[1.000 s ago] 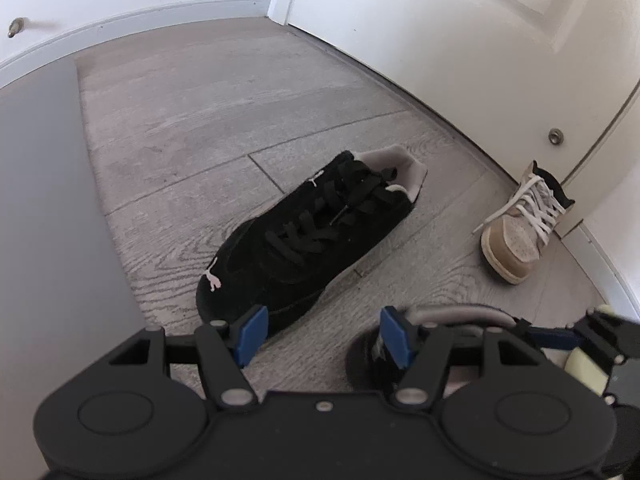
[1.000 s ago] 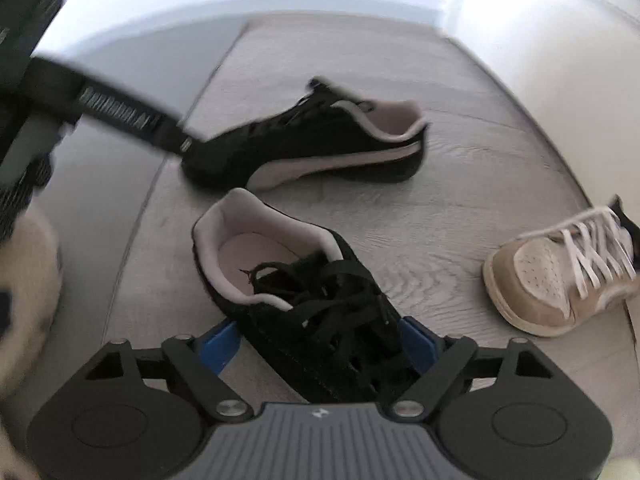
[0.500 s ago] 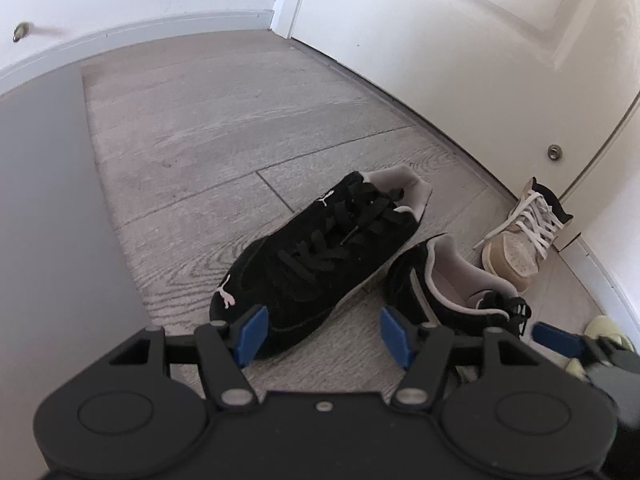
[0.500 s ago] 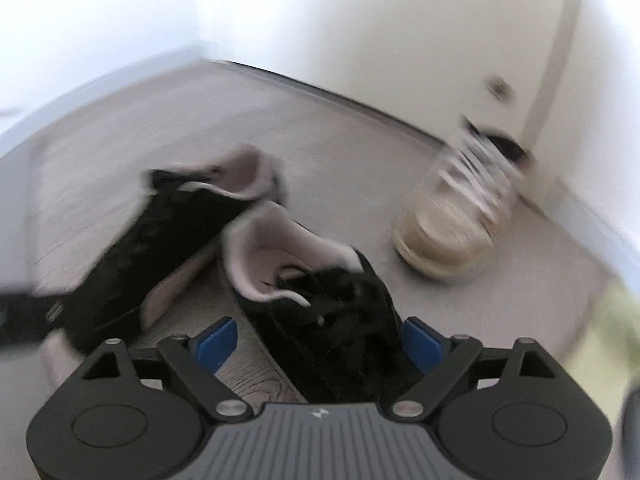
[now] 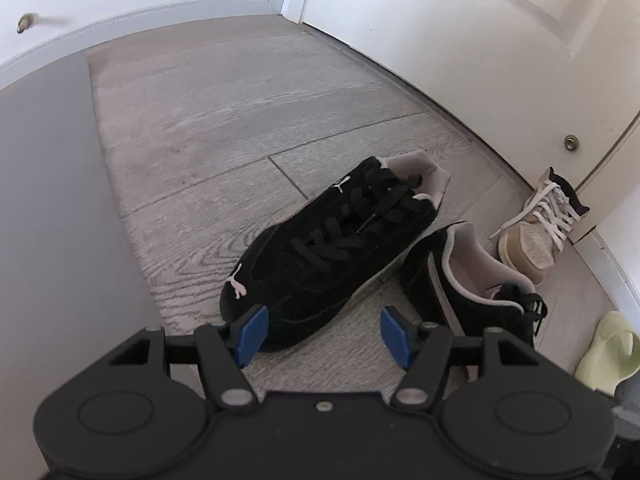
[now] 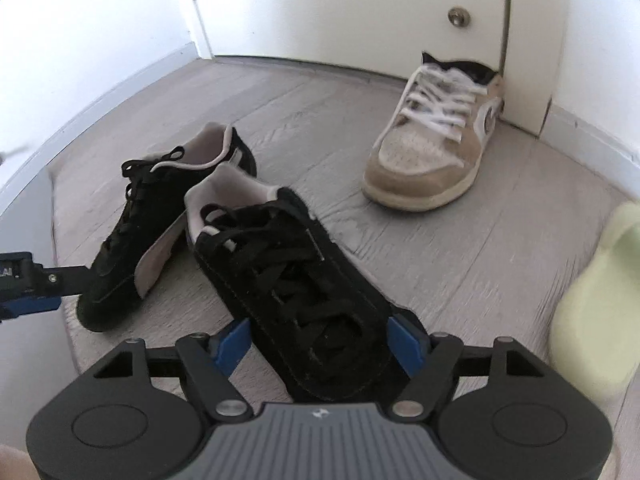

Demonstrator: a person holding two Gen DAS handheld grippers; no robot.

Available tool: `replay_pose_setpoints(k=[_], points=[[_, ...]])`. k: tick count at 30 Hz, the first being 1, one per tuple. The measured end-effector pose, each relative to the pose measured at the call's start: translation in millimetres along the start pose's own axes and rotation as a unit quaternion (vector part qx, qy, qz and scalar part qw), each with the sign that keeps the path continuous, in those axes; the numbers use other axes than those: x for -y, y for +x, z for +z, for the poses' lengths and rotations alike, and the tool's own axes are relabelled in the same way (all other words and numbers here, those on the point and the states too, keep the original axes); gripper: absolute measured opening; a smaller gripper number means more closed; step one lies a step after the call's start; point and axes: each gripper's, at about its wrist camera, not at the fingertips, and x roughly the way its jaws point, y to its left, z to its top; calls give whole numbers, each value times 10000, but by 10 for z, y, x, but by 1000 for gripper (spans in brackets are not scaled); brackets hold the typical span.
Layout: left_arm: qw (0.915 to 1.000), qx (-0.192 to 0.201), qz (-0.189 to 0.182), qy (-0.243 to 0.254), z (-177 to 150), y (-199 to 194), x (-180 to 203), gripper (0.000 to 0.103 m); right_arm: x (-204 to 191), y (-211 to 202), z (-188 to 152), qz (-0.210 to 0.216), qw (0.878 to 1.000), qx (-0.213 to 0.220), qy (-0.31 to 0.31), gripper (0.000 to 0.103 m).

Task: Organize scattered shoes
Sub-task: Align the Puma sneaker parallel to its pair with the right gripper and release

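- My right gripper (image 6: 318,342) pinches the second black sneaker (image 6: 292,292) across its forefoot, a blue pad on either flank; gripping there, I judge, lets me steer the heel beside its mate.
- The first black sneaker (image 5: 332,256) lies on the wood floor (image 5: 240,120) just left of the held one, heels near each other and the toes splayed apart. So the pair is close but not yet parallel, and I judge that this shoe needs squaring up.
- My left gripper (image 5: 324,336) is spread and holds nothing, hovering low just short of the first sneaker's toe, where it could steady or nudge that shoe.
- A tan sneaker (image 6: 436,140) stands apart, heel against the white door (image 6: 340,12) by the corner; its mate shows in neither view.
- A pale green slipper (image 6: 596,292) is cut off at the right edge and blurred, so I cannot tell its pose.
- Whether the held sneaker's sole touches the floor or hangs just above it is hidden by the gripper body.
- A grey band along the left of the floor is too plain to identify.
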Motion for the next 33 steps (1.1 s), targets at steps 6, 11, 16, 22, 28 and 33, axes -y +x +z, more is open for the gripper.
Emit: replay_pose_setpoints(k=[6, 11, 16, 22, 28, 33], points=[[10000, -18, 4, -87, -9, -2, -44, 63, -322, -22, -126, 96, 9993, -309, 207, 74], [9998, 42, 51, -177, 12, -18, -81, 63, -140, -87, -117, 710, 9896, -336, 1203, 75], [9998, 11, 29, -187, 24, -1, -89, 63, 264, -202, -56, 592, 9751, 246, 2121, 77], [9997, -6, 5, -251, 44, 9, -130, 63, 54, 53, -109, 267, 9907, -380, 1282, 72], [9991, -55, -67, -415, 85, 22, -200, 63, -46, 97, -262, 420, 9725, -264, 2276, 70], [9989, -55, -38, -466, 101, 21, -251, 63, -190, 203, -278, 755, 9634, -273, 2558, 70]])
